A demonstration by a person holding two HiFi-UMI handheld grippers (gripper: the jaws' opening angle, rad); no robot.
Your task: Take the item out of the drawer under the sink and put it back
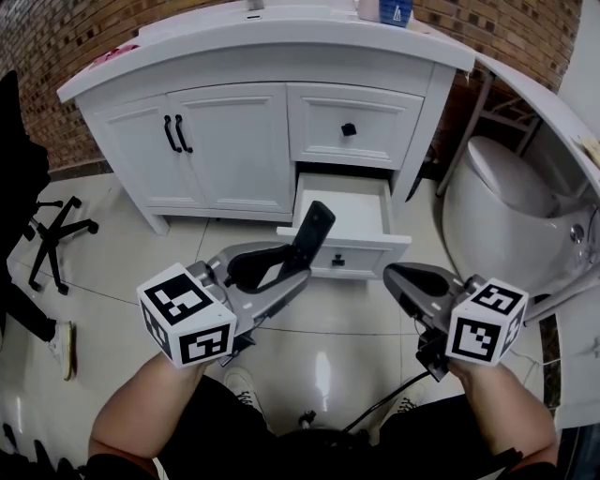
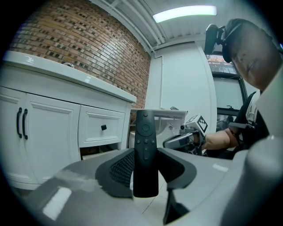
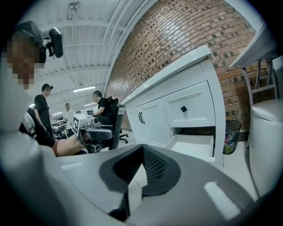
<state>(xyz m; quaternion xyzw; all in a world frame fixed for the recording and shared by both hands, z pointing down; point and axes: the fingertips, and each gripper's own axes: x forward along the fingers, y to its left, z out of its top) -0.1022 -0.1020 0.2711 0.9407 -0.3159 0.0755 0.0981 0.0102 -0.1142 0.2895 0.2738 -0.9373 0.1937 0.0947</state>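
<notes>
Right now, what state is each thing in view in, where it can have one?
remote control: out of the drawer, held upright.
left gripper: jaws shut on the remote control.
right gripper: jaws together, nothing between them.
lower drawer: pulled open, nothing seen inside.
upper drawer: shut.
cabinet doors: shut.

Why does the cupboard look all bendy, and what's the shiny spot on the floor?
Head view: the wide lens curves the white cabinet, and light glares off the glossy floor. Left gripper view: the ceiling lamp is washed out, the remote sharp. Right gripper view: dark rounded corners.
</notes>
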